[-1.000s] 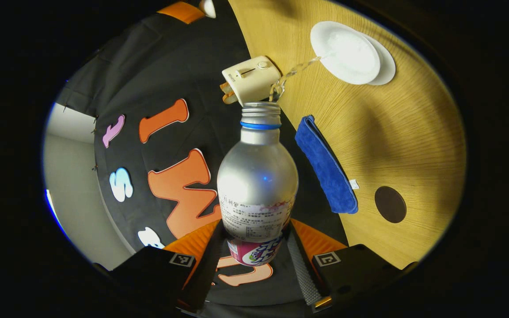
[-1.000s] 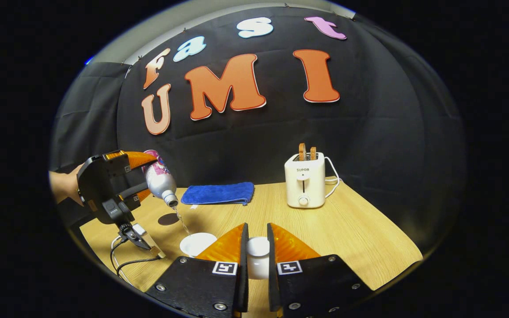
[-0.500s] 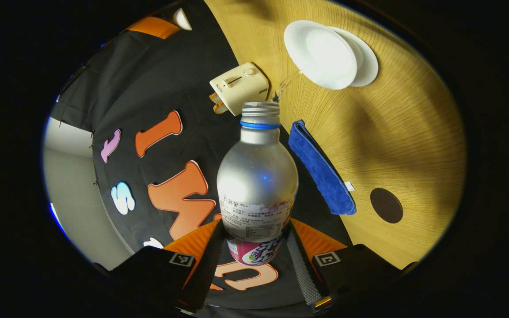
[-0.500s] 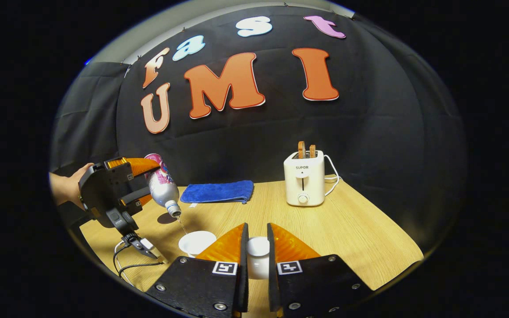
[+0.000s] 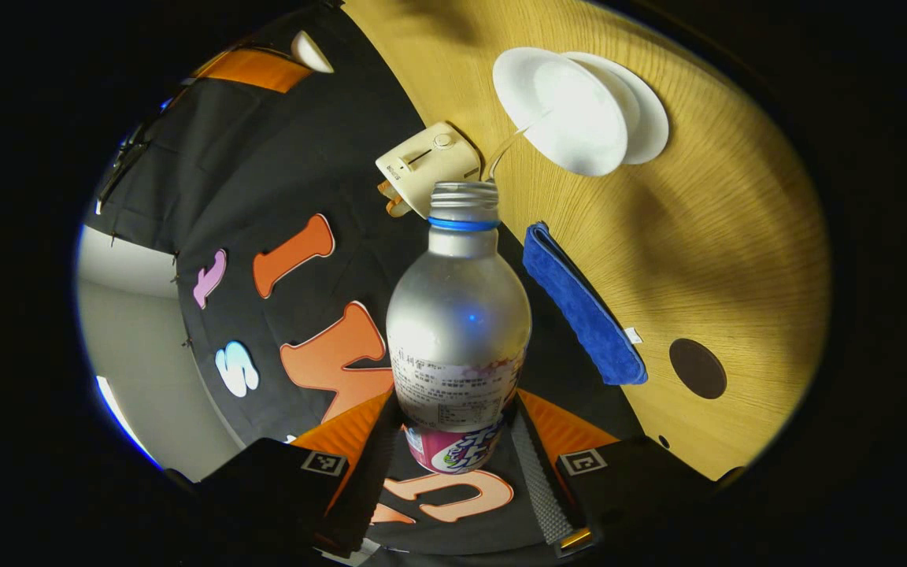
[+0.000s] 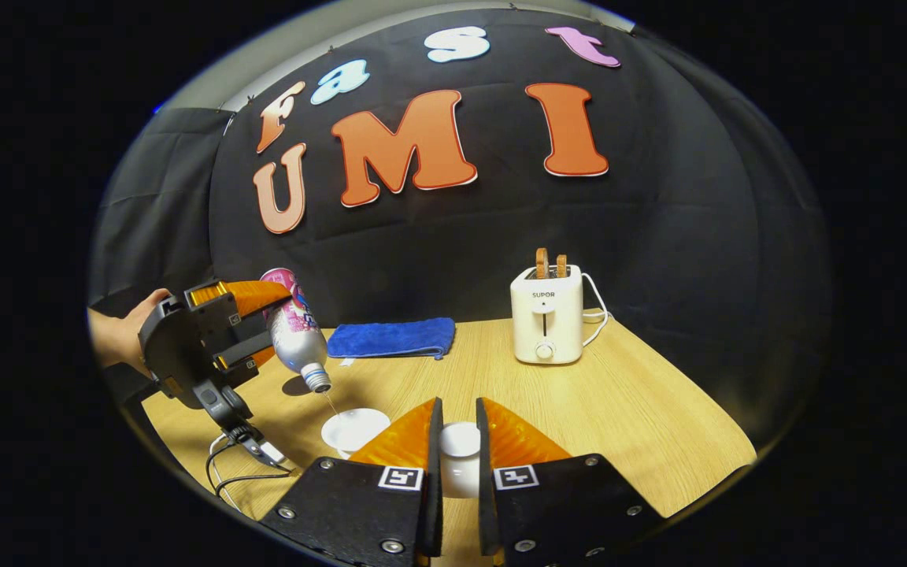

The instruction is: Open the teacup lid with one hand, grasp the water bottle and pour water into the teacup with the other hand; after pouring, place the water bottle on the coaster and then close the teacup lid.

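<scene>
My left gripper (image 5: 457, 425) is shut on the lower body of a silver water bottle (image 5: 457, 315), which is uncapped and tipped down. A thin stream of water runs from its mouth into the open white teacup (image 5: 560, 110) on its saucer (image 5: 653, 106). In the right gripper view the same bottle (image 6: 296, 335) hangs tilted just above the teacup (image 6: 355, 429), held by the left gripper (image 6: 264, 327) and a hand (image 6: 119, 335). My right gripper (image 6: 457, 409) is shut on the white teacup lid (image 6: 460, 453), held off to the right of the cup. A round dark coaster (image 5: 697, 368) lies bare on the table.
A folded blue cloth (image 6: 390, 339) lies at the back of the wooden table (image 6: 627, 417), between coaster and cup. A white toaster (image 6: 546, 315) with toast in it stands at the back right, cord behind it. A cable (image 6: 237, 465) trails from the left gripper.
The poured stream has thinned from a broad splash to a fine thread. The bottle has shifted a little lower and nearer the cup. The right gripper holds the lid still.
</scene>
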